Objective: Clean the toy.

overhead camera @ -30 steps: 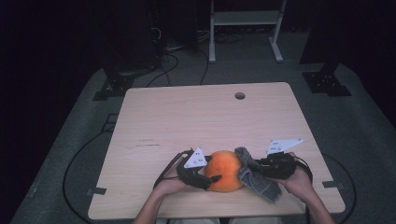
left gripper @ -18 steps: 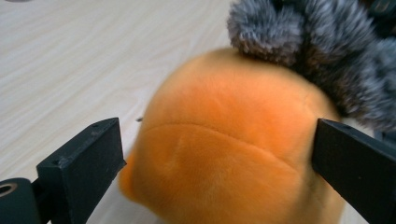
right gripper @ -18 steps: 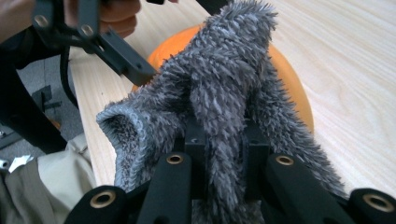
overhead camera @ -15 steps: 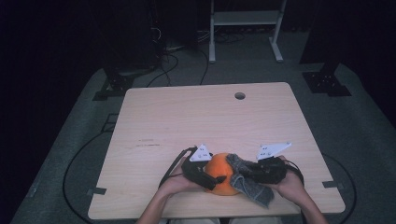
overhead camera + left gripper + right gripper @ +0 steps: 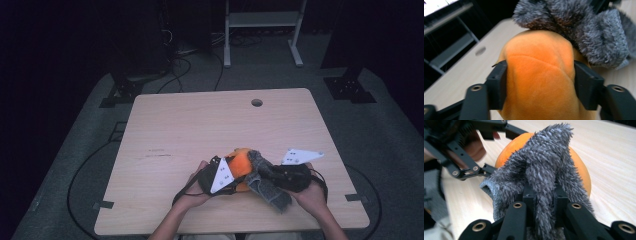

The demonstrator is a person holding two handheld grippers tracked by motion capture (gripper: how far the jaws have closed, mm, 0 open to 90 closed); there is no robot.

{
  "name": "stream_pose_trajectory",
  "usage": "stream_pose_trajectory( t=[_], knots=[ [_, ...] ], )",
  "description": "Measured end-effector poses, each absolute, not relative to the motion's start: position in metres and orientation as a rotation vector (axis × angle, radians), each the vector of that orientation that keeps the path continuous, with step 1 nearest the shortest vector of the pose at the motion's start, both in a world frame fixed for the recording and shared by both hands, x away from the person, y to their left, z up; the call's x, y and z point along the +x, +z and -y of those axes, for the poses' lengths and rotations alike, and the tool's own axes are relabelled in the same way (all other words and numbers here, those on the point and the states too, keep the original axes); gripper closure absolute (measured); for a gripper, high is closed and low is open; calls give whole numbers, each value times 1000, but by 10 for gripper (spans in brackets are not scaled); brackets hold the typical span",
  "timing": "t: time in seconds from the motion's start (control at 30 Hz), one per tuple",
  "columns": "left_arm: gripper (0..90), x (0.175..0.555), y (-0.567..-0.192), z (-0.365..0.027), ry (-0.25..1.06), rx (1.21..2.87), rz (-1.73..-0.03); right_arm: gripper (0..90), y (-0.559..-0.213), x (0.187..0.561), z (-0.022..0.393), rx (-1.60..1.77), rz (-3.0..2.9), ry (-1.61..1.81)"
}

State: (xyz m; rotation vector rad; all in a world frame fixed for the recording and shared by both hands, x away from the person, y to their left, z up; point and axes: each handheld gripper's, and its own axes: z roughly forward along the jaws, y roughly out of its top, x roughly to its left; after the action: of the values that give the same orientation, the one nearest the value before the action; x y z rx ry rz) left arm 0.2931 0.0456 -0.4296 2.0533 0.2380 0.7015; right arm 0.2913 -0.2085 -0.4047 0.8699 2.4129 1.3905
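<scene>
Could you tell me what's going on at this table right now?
A person at the wooden table works with a hand-held gripper in each hand. The left hand-held gripper has just been closing its jaws, which now press on both sides of an orange plush ball. The right hand-held gripper is shut on a fluffy grey cloth that drapes over the ball's far side, near the table's front edge.

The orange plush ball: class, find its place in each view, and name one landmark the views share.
High view: orange plush ball near the table's front edge, between both grippers.
Left gripper view: centre, between the jaws.
Right gripper view: upper centre, behind the grey fluffy sock.
Shared landmark: the sock.
</scene>
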Motion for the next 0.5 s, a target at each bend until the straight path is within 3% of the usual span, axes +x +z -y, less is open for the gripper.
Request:
stream_pose_trajectory(
  t=[0.13, 0.2, 0.3, 0.5],
  knots=[
    [154, 306, -432, -62, 470, 1992, -393, 769, -423, 296, 198, 880, -2483, 1353],
    [117, 312, -427, -71, 397, 1917, -497, 769, -424, 292, 192, 857, -2492, 1340],
    [125, 317, -432, -71, 384, 1982, -577, 769, -424, 288, 189, 821, -2496, 1323],
    [178, 312, -436, -68, 399, 2003, -545, 769, -432, 294, 209, 897, -2508, 1324]
  ],
)
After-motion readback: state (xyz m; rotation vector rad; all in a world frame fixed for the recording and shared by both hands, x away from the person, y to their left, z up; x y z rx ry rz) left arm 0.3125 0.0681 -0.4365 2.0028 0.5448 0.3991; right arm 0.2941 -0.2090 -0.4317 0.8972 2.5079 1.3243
